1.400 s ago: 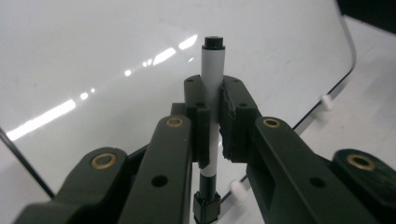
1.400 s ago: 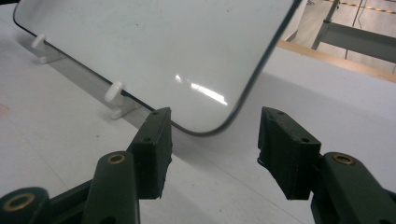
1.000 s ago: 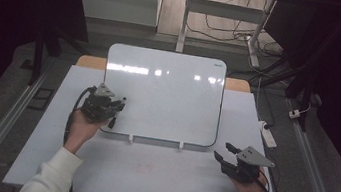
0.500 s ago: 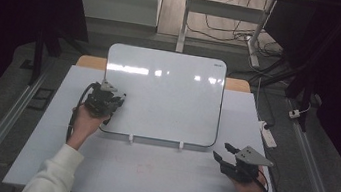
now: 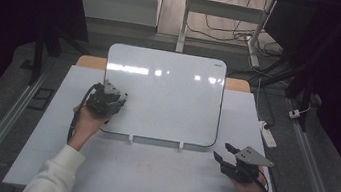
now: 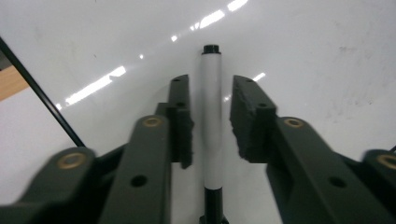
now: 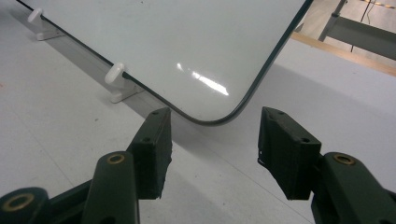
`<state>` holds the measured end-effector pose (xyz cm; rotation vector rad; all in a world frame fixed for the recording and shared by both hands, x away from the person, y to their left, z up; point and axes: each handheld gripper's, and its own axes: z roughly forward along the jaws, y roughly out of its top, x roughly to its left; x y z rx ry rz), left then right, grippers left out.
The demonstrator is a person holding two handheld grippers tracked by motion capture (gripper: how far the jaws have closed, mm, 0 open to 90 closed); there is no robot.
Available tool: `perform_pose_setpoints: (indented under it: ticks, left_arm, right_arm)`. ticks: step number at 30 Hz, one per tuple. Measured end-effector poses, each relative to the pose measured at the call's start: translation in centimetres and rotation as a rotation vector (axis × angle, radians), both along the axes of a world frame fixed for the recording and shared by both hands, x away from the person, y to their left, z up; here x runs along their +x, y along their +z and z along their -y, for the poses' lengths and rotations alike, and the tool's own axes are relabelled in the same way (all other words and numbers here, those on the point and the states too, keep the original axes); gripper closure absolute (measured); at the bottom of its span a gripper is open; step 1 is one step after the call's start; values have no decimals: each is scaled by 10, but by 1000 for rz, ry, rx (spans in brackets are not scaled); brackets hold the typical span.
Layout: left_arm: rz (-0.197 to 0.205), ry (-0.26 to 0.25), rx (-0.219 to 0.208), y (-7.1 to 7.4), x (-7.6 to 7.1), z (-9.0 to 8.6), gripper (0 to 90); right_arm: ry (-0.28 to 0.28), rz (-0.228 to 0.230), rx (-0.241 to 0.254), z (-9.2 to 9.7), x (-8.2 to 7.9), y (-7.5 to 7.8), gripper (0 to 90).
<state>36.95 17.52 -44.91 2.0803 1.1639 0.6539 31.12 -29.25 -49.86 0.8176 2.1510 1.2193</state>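
Above, the left tongs (image 5: 107,101) hover at the whiteboard's (image 5: 168,96) near-left area; their jaws have just been opening and stand apart, with a white marker (image 6: 211,116) lying on the board between the pads, untouched on the right side. At near right, the right tongs (image 5: 226,153) gape empty over the bench (image 5: 147,173), facing the board's rounded corner.

The whiteboard (image 5: 164,92) lay on the table (image 5: 40,148), toward its far side. The marker (image 6: 211,121) lay on the whiteboard near its left edge, between the two jaws of the left gripper (image 5: 107,101), which did not press it. The right gripper (image 5: 230,157) was over the table, just before the near right corner of the whiteboard. Two small clips (image 7: 116,77) stood along the near edge of the whiteboard.
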Motion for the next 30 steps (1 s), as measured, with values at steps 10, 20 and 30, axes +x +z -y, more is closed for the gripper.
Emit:
perform_pose_setpoints:
  ticks: [10,20,30]
  left_arm:
    - [65,-33,-148,13,-27,-20,398]
    - [85,-125,-241,15,-81,-43,310]
    - [15,-131,-294,-17,-118,-59,291]
  right_arm:
    - [6,8,-3,2,1,1,442]
    - [35,-7,-9,3,2,1,418]
    - [51,-9,-4,6,2,1,414]
